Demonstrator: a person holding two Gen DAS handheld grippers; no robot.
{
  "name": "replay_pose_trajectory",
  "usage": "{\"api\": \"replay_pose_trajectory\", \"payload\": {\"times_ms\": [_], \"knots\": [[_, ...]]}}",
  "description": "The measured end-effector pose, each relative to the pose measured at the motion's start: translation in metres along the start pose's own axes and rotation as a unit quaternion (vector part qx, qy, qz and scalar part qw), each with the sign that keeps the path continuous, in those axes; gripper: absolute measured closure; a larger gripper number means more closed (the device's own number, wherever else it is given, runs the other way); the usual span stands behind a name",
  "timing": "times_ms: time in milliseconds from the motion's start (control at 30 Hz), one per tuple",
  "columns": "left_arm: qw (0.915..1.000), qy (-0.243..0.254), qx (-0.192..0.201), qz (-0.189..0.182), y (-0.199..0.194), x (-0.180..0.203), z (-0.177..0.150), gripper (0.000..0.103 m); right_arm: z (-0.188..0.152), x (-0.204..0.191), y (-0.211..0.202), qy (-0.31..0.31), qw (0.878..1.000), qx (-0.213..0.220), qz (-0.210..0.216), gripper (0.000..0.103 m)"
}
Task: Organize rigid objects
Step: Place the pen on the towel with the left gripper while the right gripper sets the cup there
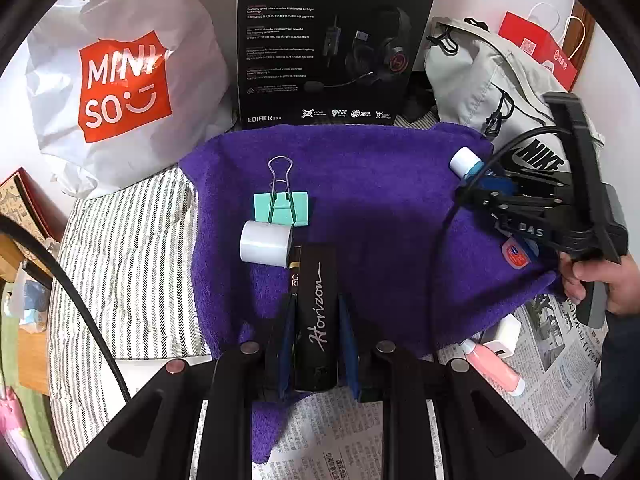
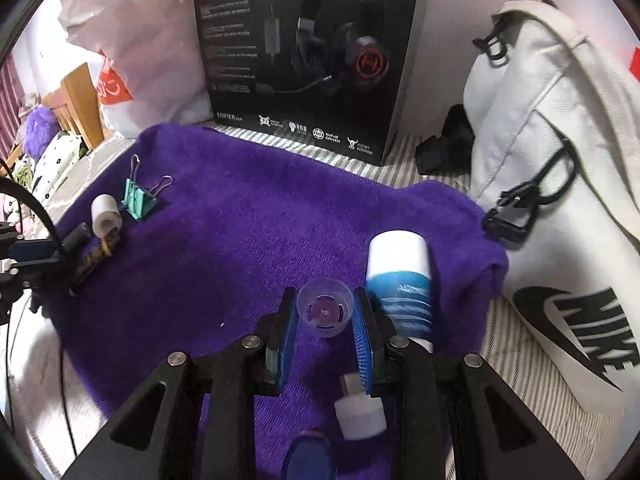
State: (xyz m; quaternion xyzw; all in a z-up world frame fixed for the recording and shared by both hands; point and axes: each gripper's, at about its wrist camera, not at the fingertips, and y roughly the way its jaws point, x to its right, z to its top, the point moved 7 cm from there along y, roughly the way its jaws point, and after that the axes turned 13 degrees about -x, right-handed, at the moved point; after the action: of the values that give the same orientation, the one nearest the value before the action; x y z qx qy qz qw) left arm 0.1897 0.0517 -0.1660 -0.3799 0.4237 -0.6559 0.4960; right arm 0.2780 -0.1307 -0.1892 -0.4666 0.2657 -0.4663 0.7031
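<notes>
While both grippers work over the purple plush towel (image 1: 380, 184), each has an item between its blue-padded fingers. The left gripper (image 1: 316, 320) is closed on a slim black box lettered "Horizon" (image 1: 318, 312), whose far end lies just beside a short white roll of tape (image 1: 266, 243) and near a mint-green binder clip with wire handles (image 1: 282, 208); these three form a cluster at the towel's left side. The right gripper (image 2: 325, 312) has a small clear plastic cap (image 2: 325, 312) between its jaws, the pads seemingly touching the rim on both sides, so it appears to be gripped, though lightly. That cap sits low over the towel, just beside a blue-and-white cylindrical bottle (image 2: 400, 280) lying at the towel's right edge, next to the white Nike bag (image 2: 560, 240). The step in hand appears to be setting each item down in a grouped row. To do this well, the black box should be lowered flat and parallel to the tape roll without nudging it, since the roll could wander. The cap is thin and likely flexible; it should be pressed gently, set down on the towel, and released only once it rests there. A white capped item (image 2: 360, 416) lies close beneath the right fingers and should be avoided.
</notes>
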Motion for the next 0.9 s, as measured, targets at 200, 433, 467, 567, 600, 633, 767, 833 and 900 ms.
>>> {"api": "replay_pose_trajectory", "payload": {"times_ms": [200,433,467,567,600,633,767,833,900], "knots": [[1.0000,0.002,-0.004,0.000,0.003,-0.001,0.001,0.082,0.002,-0.001,0.012,-0.006,1.000,-0.014,-0.005,0.076],[1.0000,0.001,-0.006,0.000,0.006,-0.002,0.003,0.082,0.004,0.000,0.014,0.001,1.000,-0.026,0.009,0.074],[1.0000,0.001,-0.007,0.000,0.006,-0.002,0.004,0.082,0.004,0.001,0.014,0.000,1.000,-0.028,0.007,0.071],[1.0000,0.000,-0.010,0.001,0.007,-0.002,0.004,0.082,-0.001,-0.001,0.010,-0.001,0.999,-0.034,0.012,0.066],[0.9999,-0.001,-0.010,0.000,0.007,-0.002,0.004,0.082,-0.003,-0.003,0.008,-0.003,0.999,-0.034,0.013,0.062],[0.9999,-0.002,-0.011,0.000,0.008,-0.002,0.004,0.082,-0.005,-0.005,0.005,-0.007,0.999,-0.033,0.010,0.060],[0.9999,-0.001,-0.015,0.000,0.011,0.001,0.007,0.082,-0.013,-0.006,-0.013,-0.009,1.000,-0.018,-0.002,0.056],[0.9999,-0.002,-0.015,-0.002,0.012,0.003,0.009,0.082,-0.018,-0.005,-0.026,-0.004,1.000,-0.008,0.001,0.055],[0.9998,-0.005,-0.017,-0.003,0.014,0.004,0.012,0.082,-0.024,-0.003,-0.036,0.002,1.000,0.001,-0.001,0.054]]}}
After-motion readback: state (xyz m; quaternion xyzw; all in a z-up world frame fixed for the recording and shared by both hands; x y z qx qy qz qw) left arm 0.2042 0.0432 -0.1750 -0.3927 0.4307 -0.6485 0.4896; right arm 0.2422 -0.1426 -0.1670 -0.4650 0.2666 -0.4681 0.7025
